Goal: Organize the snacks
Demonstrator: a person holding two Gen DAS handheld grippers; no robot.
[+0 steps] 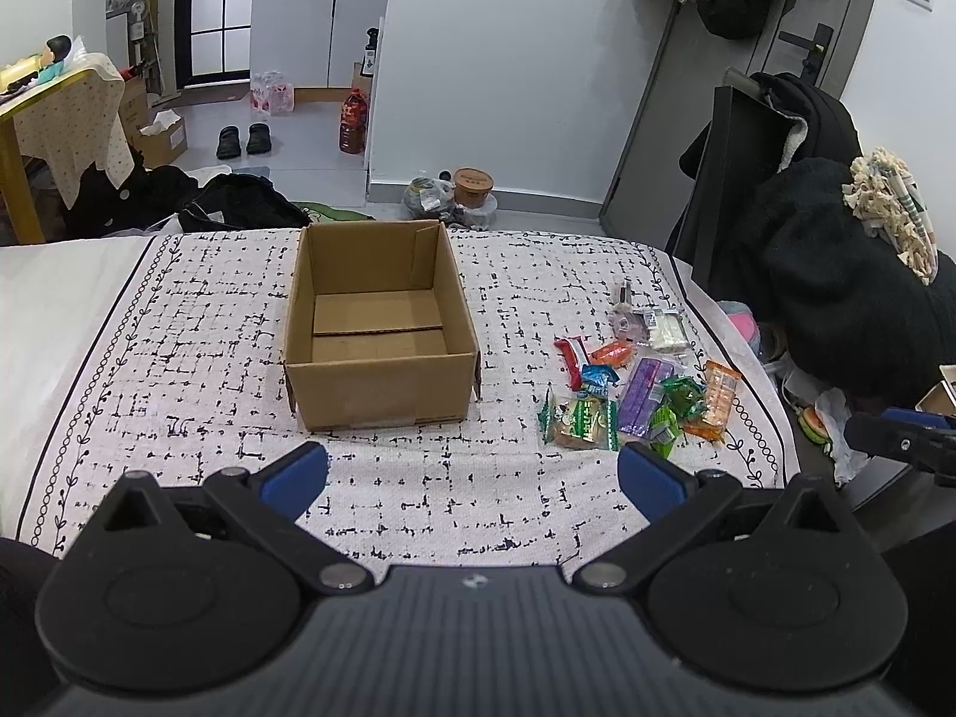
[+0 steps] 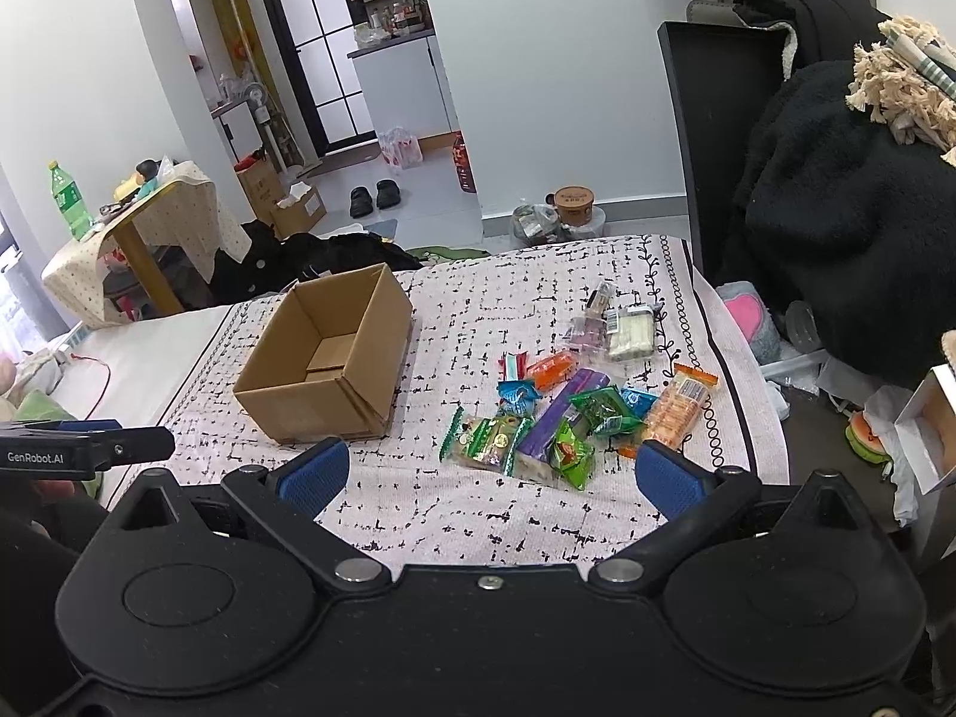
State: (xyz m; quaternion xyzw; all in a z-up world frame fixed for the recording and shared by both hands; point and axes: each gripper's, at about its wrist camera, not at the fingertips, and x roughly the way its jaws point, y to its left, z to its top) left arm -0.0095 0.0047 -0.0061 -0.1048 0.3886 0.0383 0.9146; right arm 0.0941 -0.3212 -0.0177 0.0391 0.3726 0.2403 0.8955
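Note:
An open, empty cardboard box point(image 1: 376, 328) stands on the patterned cloth point(image 1: 179, 358); it also shows in the right wrist view point(image 2: 325, 358). A pile of wrapped snacks point(image 1: 645, 388) lies to the right of it, seen too in the right wrist view point(image 2: 573, 400): a purple pack point(image 2: 558, 412), a green bread pack point(image 2: 487, 439), an orange cracker pack point(image 2: 678, 406), a white pack point(image 2: 627, 325). My left gripper point(image 1: 472, 478) is open and empty, hovering in front of the box. My right gripper point(image 2: 490, 475) is open and empty, just in front of the pile.
The cloth's right edge point(image 2: 735, 358) drops off next to a chair heaped with black coats point(image 2: 848, 209). A white box point(image 2: 926, 430) sits at the far right. Bags and a table point(image 2: 137, 221) stand beyond the far-left edge.

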